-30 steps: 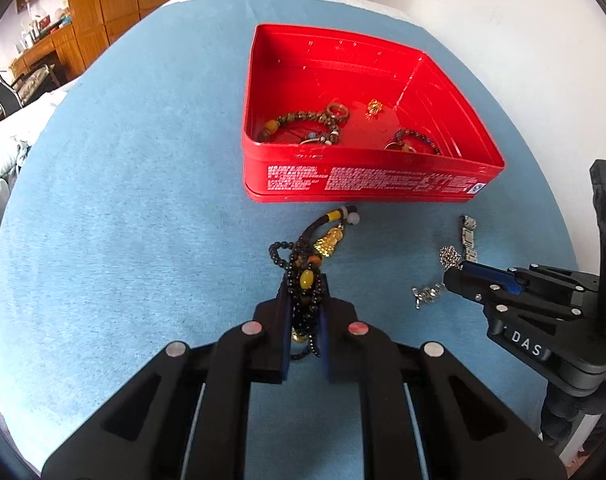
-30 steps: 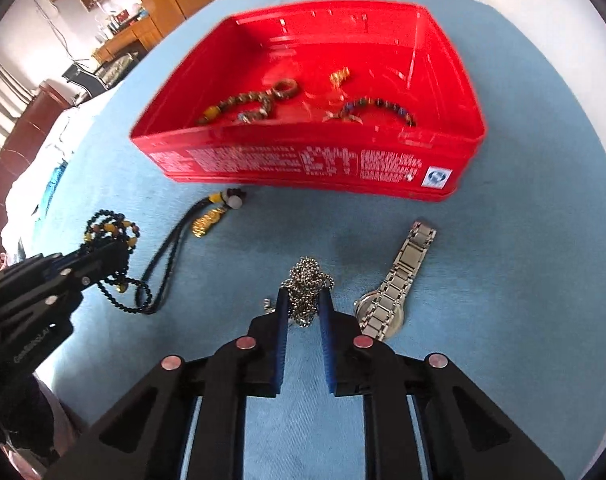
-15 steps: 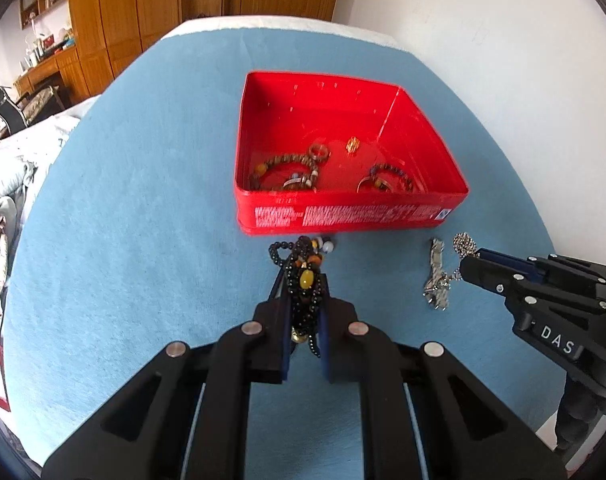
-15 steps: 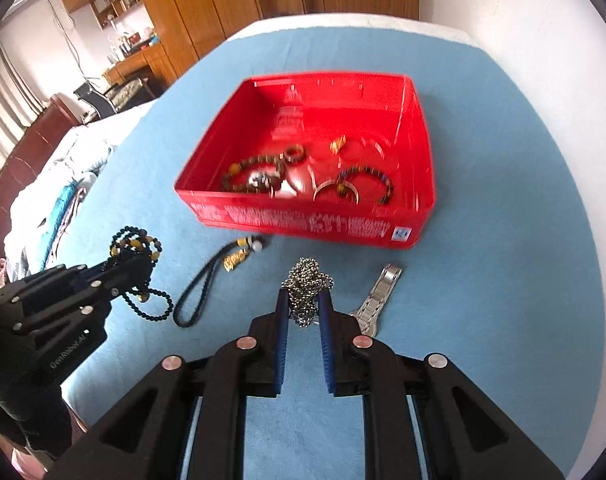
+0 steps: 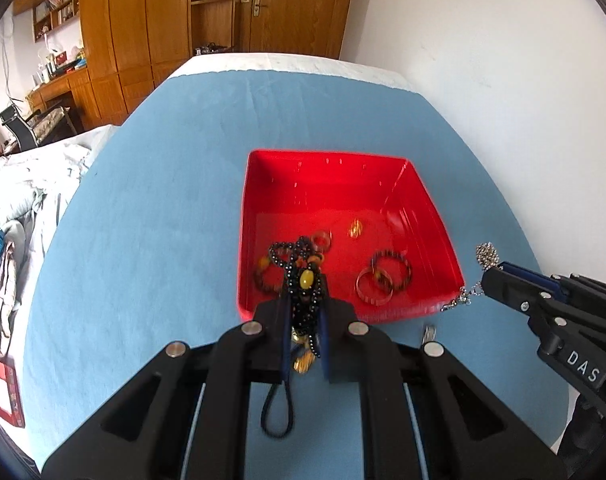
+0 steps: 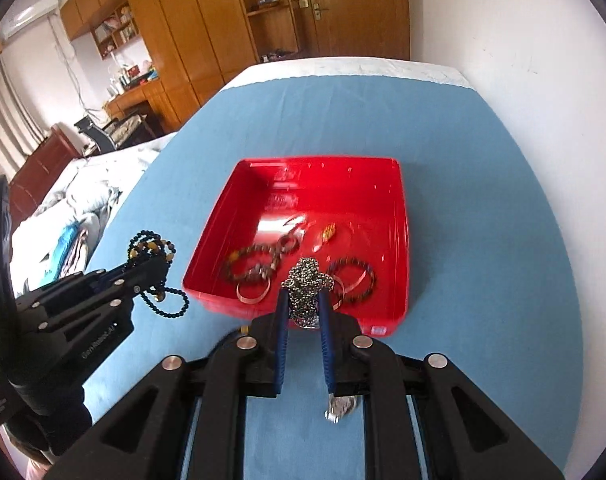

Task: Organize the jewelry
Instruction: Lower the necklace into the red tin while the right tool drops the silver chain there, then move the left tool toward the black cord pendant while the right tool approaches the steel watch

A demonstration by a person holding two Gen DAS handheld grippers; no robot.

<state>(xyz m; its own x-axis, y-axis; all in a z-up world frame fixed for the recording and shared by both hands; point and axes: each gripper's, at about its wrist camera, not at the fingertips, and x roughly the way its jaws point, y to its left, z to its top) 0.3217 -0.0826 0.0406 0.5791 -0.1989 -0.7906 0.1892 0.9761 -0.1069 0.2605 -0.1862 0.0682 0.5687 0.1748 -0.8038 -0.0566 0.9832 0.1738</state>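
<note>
Blue cloth covers the table [image 5: 151, 208], with wooden cupboards [image 5: 151, 20] behind its far edge and a white wall along its right edge. Your 2 grippers are both loaded, and both have risen since 1 second ago: the cloth now sits well below them and the whole room has come into view.

At the left, your left gripper [image 5: 305, 312] is clamped on the black bead necklace [image 5: 303, 280]; its cord loop and gold pendant, which lay on the cloth by the box's near wall a second ago, now dangle free under the jaws. Seen from the right wrist, that necklace hangs near the box's left wall, not yet over it.

In the middle, the red box [image 5: 431, 216] stands where it was, holding 3 bead bracelets, some bangles and rings and a small gold charm.

At the right, your right gripper [image 6: 304, 312] is pinched shut on the bunched silver chain [image 6: 305, 284], lifted clear of the cloth; it hangs beside the box's near right corner. The silver watch [image 6: 341, 406] is left on the cloth near the table's near edge, mostly hidden beneath that gripper.

So 2 pieces are airborne; carrying them over the rim and letting go looks like your next move, with the watch after
</note>
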